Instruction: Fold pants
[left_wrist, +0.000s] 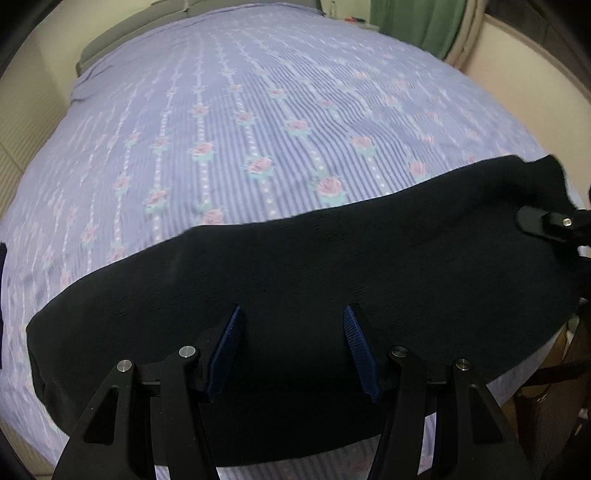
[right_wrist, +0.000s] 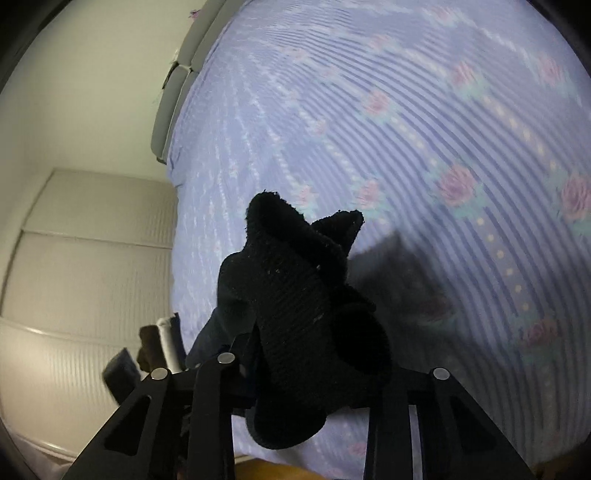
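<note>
The black pants (left_wrist: 332, 273) lie in a long band across the near edge of the bed. My left gripper (left_wrist: 293, 317) is open, its blue-padded fingers (left_wrist: 225, 350) spread just above the cloth near its front edge. My right gripper (right_wrist: 306, 332) is shut on a bunched end of the pants (right_wrist: 295, 288), lifted above the bed; its fingers are hidden by the cloth. The right gripper also shows in the left wrist view (left_wrist: 546, 221) at the far right end of the pants.
The bed has a lilac striped sheet with pink roses (left_wrist: 258, 129). A grey headboard (right_wrist: 177, 85) and white wall panels (right_wrist: 85, 258) stand at the left. A green curtain (left_wrist: 417, 18) hangs at the far right. A brown object (left_wrist: 554, 369) stands beside the bed.
</note>
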